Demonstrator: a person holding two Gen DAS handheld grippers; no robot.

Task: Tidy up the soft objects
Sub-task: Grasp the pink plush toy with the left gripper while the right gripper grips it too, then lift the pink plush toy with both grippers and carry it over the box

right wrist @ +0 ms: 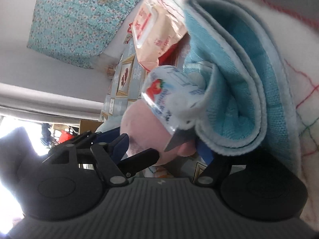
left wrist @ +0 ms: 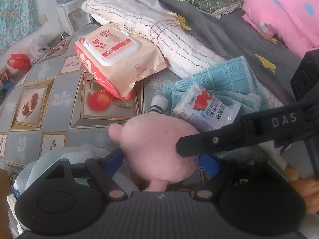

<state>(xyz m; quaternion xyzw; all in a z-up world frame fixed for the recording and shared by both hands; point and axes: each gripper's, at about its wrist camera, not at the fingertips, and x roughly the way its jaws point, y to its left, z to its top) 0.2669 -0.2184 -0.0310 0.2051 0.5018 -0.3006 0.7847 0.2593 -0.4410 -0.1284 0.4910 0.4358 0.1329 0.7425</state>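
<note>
Pink plush (left wrist: 155,143) is seen on the patterned table (left wrist: 59,99), near centre, straddled by left gripper (left wrist: 161,160) and right gripper (right wrist: 163,149) at once. Jaws are spread on both; pad pressure cannot be told. Risk: crossed fingers could clash or the plush be tugged two ways. The strawberry pouch (left wrist: 205,107) leaning on its right could be dragged off the blue towel (left wrist: 225,77). Long axis is judged near-to-far, narrow stub pointing near.
</note>
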